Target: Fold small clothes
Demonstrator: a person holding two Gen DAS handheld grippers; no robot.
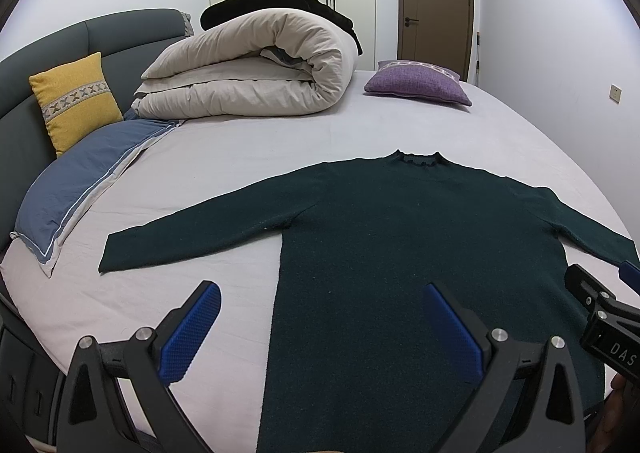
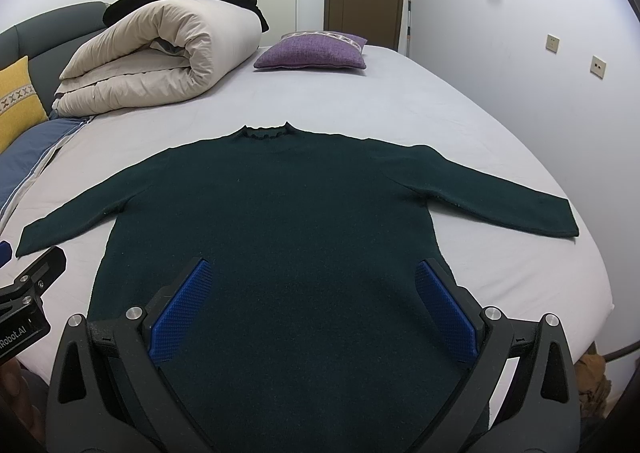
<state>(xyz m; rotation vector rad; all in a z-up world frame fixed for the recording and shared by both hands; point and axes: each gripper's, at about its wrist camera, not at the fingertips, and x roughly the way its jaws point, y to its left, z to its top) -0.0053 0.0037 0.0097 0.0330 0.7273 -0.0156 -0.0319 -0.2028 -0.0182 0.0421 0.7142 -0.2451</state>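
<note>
The dark green sweater lies flat across the middle of the frame on the bed, sleeves spread. Your left hand-held gripper and right hand-held gripper both hang with fingers apart, holding nothing. Pinch each sleeve near its cuff, then fold inward evenly.

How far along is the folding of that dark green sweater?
Done: the sweater lies flat on the bed, sleeves spread. In hand: nothing; the left gripper and right gripper hover open above it. Left: every fold.
</note>
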